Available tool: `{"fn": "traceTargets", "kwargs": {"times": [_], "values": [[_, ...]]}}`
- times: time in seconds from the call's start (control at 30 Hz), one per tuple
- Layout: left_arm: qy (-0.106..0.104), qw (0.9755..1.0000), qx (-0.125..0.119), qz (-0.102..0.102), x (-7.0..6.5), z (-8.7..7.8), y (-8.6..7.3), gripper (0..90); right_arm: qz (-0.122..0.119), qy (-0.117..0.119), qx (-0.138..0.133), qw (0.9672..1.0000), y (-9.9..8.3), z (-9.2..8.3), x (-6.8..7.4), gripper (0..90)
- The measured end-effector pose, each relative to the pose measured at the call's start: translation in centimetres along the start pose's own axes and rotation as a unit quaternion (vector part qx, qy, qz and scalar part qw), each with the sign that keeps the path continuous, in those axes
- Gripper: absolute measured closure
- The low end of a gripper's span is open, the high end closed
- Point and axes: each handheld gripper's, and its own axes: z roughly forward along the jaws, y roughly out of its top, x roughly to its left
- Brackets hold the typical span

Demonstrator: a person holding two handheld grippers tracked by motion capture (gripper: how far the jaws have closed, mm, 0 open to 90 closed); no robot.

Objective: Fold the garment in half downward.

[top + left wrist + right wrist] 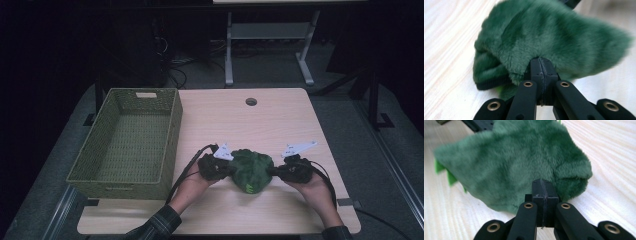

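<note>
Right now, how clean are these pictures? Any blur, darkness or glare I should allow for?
High view: dim overall, room behind nearly black, wooden table and green plush garment readable but soft. Left gripper view: bright, the left tool sharp, the fur's far edges smeared. Right gripper view: the right tool crisp, the plush's left edge blurred, table pale and slightly washed out. No hard glare.

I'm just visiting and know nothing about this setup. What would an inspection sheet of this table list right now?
Surface: pale wooden table with a round hole.
Job's things: green furry cloth, bunched at the near middle of the table.
Clutter: empty green woven basket at the table's left.
Grippers: left gripper and right gripper, each shut on an opposite edge of the cloth.
Cables: black cable trailing from the left gripper.
Surroundings: dark room, grey table legs behind.
</note>
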Motion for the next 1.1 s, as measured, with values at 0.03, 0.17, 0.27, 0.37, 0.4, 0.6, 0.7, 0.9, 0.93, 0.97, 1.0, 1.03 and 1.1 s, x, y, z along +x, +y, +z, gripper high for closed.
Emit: {"fn": "traceTargets", "kwargs": {"times": [0.03, 0.17, 0.27, 0.37, 0.4, 0.6, 0.7, 0.9, 0.93, 0.97, 1.0, 1.03, 1.1], "values": [[0.002, 1.0000, -0.002, -0.007, 0.0, 0.4, -0.1, 89.7, -0.002, 0.000, 0.005, 1.0000, -0.2, 0.3, -0.1, 90.0], [0.008, 0.9999, 0.006, -0.005, 0.5, 0.2, -0.3, 89.2, 0.003, -0.005, 0.021, 0.9998, -0.5, 0.6, -0.3, 90.0], [0.006, 1.0000, -0.002, -0.006, 0.2, -1.3, -0.3, 88.2, 0.006, -0.003, -0.005, 1.0000, -0.3, -0.5, -0.5, 90.0], [-0.005, 0.9999, -0.001, -0.009, -0.4, -2.5, -0.4, 88.4, 0.006, -0.014, -0.019, 0.9997, 0.4, -1.5, -0.8, 90.0], [-0.014, 0.9999, 0.000, -0.010, -0.7, -2.8, -0.5, 89.1, 0.005, -0.017, -0.024, 0.9995, 0.6, -1.7, -0.9, 90.0], [-0.053, 0.9985, -0.003, -0.015, -2.8, -3.3, -1.4, 89.6, -0.001, -0.029, -0.034, 0.9990, 3.1, -1.6, -2.5, 90.0], [-0.072, 0.9974, 0.001, -0.010, -3.9, -2.4, -1.5, 89.6, 0.010, -0.023, -0.034, 0.9991, 4.6, -0.7, -3.4, 90.0], [-0.094, 0.9955, 0.006, 0.004, -5.2, -1.0, -1.2, 89.6, 0.024, -0.008, -0.012, 0.9996, 6.6, 2.2, -4.9, 90.0], [-0.097, 0.9952, 0.003, 0.001, -5.3, -0.8, -1.0, 89.6, 0.024, -0.007, -0.012, 0.9996, 6.8, 2.5, -5.0, 90.0], [-0.099, 0.9951, -0.002, -0.003, -5.3, -0.6, -0.9, 89.6, 0.027, -0.004, -0.010, 0.9996, 6.9, 3.0, -5.1, 90.0], [-0.100, 0.9950, -0.002, -0.003, -5.3, -0.4, -0.8, 89.6, 0.029, -0.002, -0.008, 0.9995, 6.9, 3.3, -5.2, 90.0], [-0.103, 0.9947, -0.003, -0.008, -5.3, -0.1, -0.8, 89.6, 0.032, 0.002, -0.003, 0.9995, 6.8, 3.8, -5.3, 90.0], [-0.099, 0.9951, 0.001, -0.006, -5.2, 0.6, -0.7, 89.7, 0.035, 0.008, 0.010, 0.9993, 6.5, 4.6, -5.5, 90.0]]}}
